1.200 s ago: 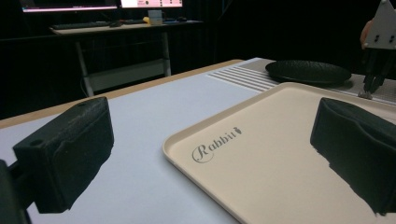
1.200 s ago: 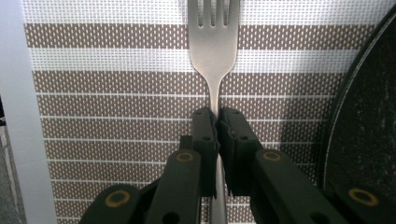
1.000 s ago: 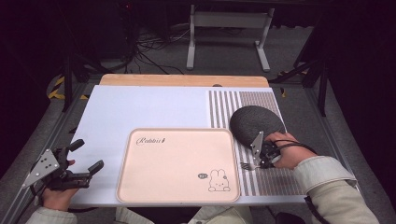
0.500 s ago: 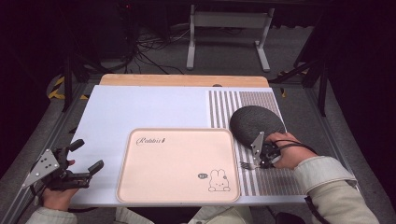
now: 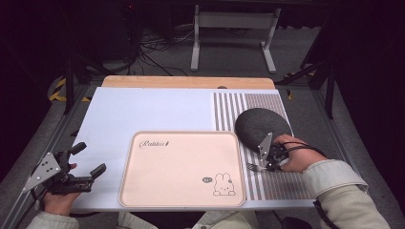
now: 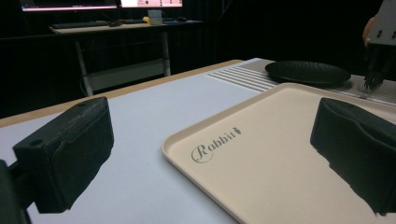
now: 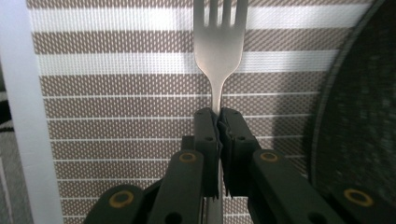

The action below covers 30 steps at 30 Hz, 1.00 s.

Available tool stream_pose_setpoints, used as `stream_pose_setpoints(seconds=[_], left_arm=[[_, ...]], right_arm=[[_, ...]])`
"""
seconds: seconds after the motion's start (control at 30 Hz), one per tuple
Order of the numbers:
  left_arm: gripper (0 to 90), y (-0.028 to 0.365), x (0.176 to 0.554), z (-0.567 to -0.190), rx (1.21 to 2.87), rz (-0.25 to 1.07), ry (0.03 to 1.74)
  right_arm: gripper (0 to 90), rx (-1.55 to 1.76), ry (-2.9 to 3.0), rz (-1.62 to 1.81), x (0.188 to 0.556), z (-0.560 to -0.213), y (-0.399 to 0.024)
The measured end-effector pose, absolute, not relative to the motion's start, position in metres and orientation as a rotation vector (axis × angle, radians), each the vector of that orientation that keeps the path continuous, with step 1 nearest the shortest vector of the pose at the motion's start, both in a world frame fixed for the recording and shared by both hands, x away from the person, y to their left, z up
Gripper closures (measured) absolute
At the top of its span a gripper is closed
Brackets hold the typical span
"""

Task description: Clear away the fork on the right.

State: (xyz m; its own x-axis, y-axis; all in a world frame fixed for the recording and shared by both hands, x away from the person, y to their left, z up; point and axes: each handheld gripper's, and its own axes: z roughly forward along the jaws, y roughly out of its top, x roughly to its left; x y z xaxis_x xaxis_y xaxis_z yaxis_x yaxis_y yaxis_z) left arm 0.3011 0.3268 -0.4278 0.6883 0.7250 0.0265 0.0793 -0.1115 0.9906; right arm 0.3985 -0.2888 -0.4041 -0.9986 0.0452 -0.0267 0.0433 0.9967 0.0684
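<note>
right gripper (image 7: 218, 122) fingers clamp the fork (image 7: 218, 46) over the striped mat (image 5: 267, 183); left gripper (image 5: 90, 161) fingers apart; tray (image 5: 181, 167) bare.

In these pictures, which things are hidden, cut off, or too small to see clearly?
- Fork: in the right gripper view the top edge cuts its tine tips, and the right tongs, shut on its neck, cover the handle.
- Dark plate: in the high view the right hand covers its near rim.
- Tray: in the left gripper view the bottom edge cuts it, and an open jaw hides part.
</note>
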Motion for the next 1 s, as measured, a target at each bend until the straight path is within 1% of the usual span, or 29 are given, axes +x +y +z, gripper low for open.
stream_pose_setpoints(seconds=[0.3,0.83,1.0], left_arm=[[0.3,0.327,0.301,-0.428,1.613,0.622,0.67],[0.2,0.327,0.301,-0.428,1.611,0.626,0.669],[0.2,0.327,0.301,-0.428,1.612,0.625,0.669]], right_arm=[[86.4,0.13,3.062,0.231,0.395,-0.382,-0.291],[86.4,0.197,2.957,0.428,0.387,-0.347,-0.282],[86.4,0.213,2.925,0.552,0.384,-0.336,-0.278]])
